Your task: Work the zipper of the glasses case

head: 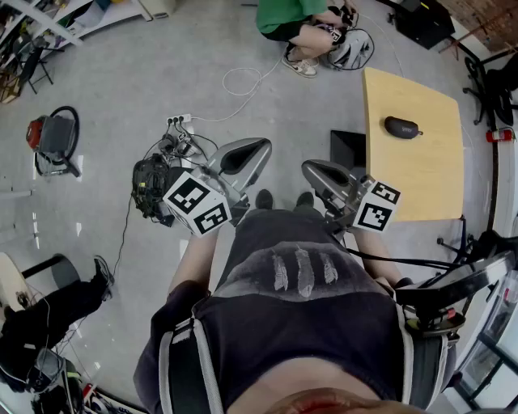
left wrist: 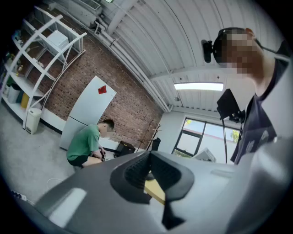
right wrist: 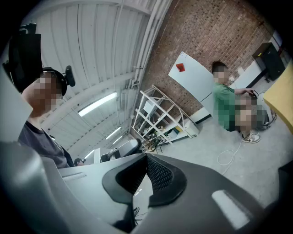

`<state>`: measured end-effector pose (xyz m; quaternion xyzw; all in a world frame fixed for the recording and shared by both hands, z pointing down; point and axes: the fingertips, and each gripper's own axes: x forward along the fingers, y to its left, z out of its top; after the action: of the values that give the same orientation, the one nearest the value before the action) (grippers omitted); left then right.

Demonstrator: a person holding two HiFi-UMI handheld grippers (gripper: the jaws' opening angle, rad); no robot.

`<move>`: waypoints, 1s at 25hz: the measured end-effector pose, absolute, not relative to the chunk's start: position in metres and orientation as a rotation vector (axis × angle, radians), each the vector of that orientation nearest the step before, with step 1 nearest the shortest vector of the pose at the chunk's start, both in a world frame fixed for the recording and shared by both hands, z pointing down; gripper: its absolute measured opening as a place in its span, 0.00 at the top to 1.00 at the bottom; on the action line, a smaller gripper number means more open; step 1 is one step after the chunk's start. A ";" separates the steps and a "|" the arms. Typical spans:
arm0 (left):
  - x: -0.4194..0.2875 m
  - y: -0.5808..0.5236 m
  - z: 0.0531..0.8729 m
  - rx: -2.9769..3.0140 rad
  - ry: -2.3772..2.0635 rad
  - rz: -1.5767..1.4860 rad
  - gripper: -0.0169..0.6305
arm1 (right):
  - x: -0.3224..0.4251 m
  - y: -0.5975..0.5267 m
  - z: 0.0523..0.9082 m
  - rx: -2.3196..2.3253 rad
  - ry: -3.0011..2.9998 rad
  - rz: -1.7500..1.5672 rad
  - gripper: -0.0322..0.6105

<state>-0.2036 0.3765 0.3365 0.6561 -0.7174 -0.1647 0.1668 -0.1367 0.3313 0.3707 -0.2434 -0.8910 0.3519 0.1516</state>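
The dark oval glasses case (head: 402, 127) lies zipped on the light wooden table (head: 421, 178) at the upper right of the head view, far from both grippers. I hold both grippers close to my chest, above the floor. The left gripper (head: 249, 151) is shut with nothing between its jaws; in the left gripper view its ribbed pads (left wrist: 137, 171) meet. The right gripper (head: 318, 171) is also shut and empty, its pads (right wrist: 158, 173) pressed together in the right gripper view. A corner of the yellow table (left wrist: 155, 191) shows past the left jaws.
A person in a green shirt (head: 291, 20) crouches on the floor beyond the table. A power strip with cables (head: 176, 121), a black bag (head: 150, 186) and a red vacuum (head: 50, 133) lie to the left. A white shelf rack (right wrist: 160, 116) stands by the brick wall.
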 end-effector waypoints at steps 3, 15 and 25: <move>-0.211 0.362 0.337 1.824 -2.071 -0.472 0.97 | -0.150 0.317 0.371 -0.743 -2.523 1.017 0.95; -0.217 0.238 0.315 1.931 -2.000 -0.292 0.97 | -0.167 0.201 0.367 -0.687 -2.602 1.083 0.95; -0.132 0.056 0.330 2.179 -1.664 0.007 0.97 | -0.081 0.053 0.393 -0.388 -2.695 1.297 0.95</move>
<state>-0.1325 0.0560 0.3303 0.7790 -0.5947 0.0026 0.1988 -0.0808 0.0526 0.3933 -0.1285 -0.8919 0.4291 0.0628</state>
